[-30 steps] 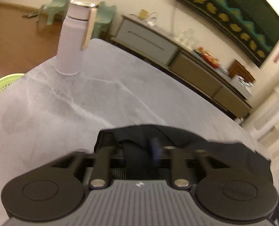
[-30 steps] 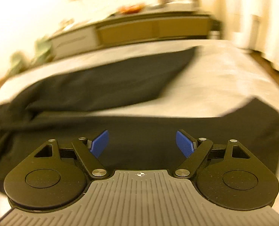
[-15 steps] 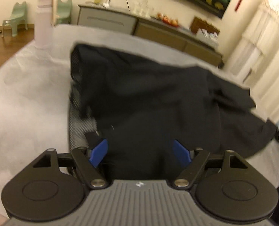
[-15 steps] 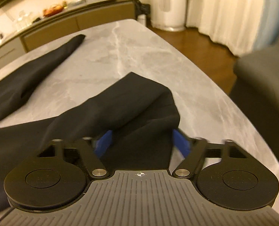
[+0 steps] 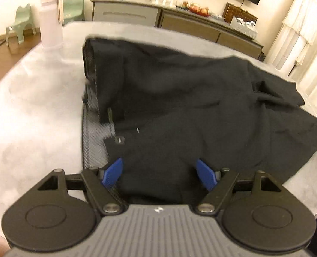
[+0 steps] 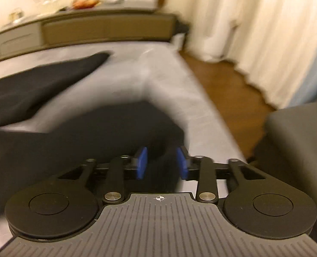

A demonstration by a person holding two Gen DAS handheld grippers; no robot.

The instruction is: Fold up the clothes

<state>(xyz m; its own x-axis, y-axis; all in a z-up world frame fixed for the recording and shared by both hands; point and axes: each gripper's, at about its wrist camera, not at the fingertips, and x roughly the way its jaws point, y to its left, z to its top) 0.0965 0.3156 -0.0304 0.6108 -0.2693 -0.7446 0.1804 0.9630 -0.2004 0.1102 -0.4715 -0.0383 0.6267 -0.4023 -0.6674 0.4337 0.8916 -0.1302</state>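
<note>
A black pair of trousers (image 5: 190, 98) lies spread on the grey marble table (image 5: 34, 111), its waistband with grey lining at the left. My left gripper (image 5: 160, 174) is open over the near edge of the waist, holding nothing. In the right wrist view a trouser leg end (image 6: 119, 126) lies bunched near the table's right edge, and the other leg (image 6: 42, 83) stretches away to the left. My right gripper (image 6: 161, 165) has its blue pads narrowed around a fold of that black cloth; the view is blurred.
A white bottle (image 5: 50, 24) stands at the table's far left. A long sideboard (image 5: 179, 21) runs along the back wall. A dark sofa (image 6: 297, 150) stands to the right of the table, with curtains (image 6: 276, 32) behind.
The left gripper let go of the cloth, opened and pulled back over the waist. The right gripper moved to the leg end and narrowed its jaws around the cloth.
</note>
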